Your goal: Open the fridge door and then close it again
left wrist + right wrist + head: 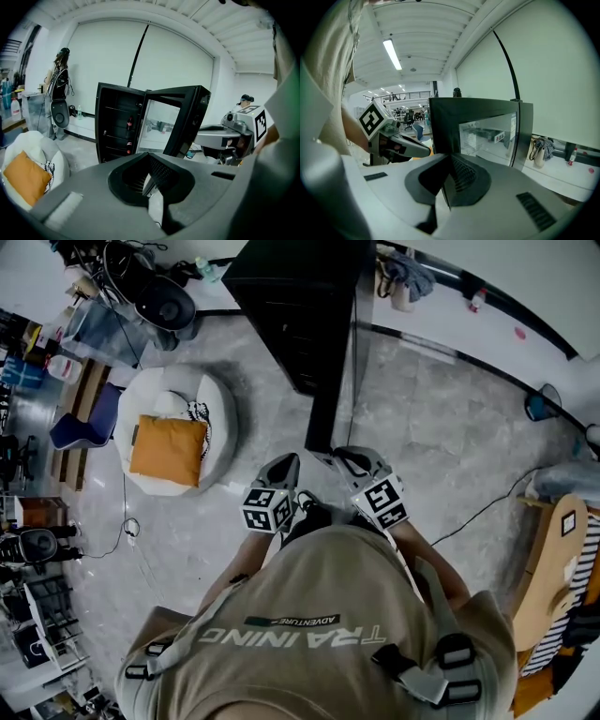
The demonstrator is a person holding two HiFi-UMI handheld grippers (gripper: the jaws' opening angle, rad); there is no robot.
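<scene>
Here the black fridge (291,306) stands just in front of me, with its door (326,418) swung open. My left gripper (284,470) and right gripper (354,463) both have the jaws pressed together on nothing, near the door.

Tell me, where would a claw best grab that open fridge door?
Probably the free upright edge of the door, farthest from the hinge. It stands out from the fridge as a slim dark frame, so come at it head-on from the front.

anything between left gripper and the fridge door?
Nothing, only bare floor between the left gripper and the open fridge door, in the head view.
</scene>
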